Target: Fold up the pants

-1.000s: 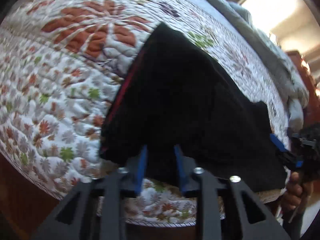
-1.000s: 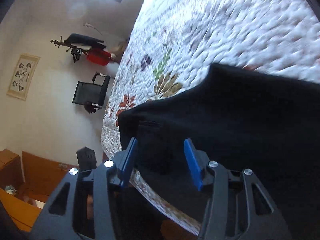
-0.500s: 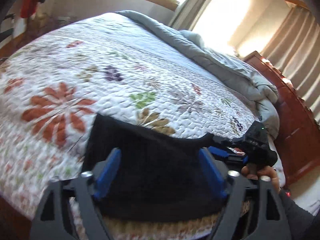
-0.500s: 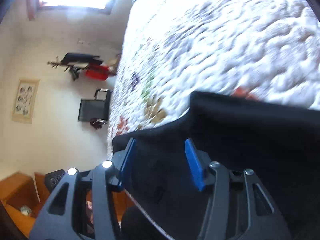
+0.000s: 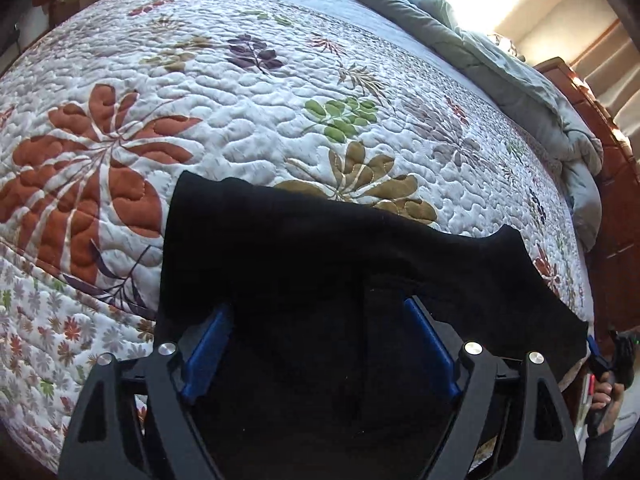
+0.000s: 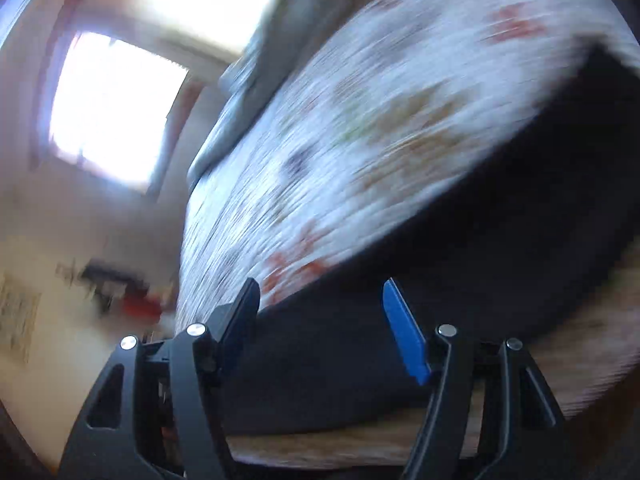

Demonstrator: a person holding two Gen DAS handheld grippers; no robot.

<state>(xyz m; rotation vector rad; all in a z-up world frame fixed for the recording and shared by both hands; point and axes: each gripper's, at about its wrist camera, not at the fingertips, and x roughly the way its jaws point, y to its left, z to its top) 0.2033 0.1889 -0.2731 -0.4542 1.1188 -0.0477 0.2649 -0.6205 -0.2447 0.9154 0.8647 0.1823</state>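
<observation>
- Left wrist view: the left claw stands spread wide, its blue pads apart with black cloth between them but not pinched; the black pants lie folded on the bed just ahead of and under the claw, their far edge running across the quilt from the left corner to a raised corner ahead on the right
- The floral quilt covers the bed ahead of the claw, with a large rust-red leaf print to the left, and green and tan leaves straight ahead past the pants; a grey-blue duvet is bunched along the far right side of the bed; a wooden bed frame shows at the far right
- The right claw appears low at the right edge beside the end of the pants, held in a hand; too small to tell how its jaws stand
- Right wrist view: heavily blurred; the right claw is spread, blue pads apart, nothing gripped; the pants lie dark ahead and to the right of the claw on the quilt; a bright window shows far left
</observation>
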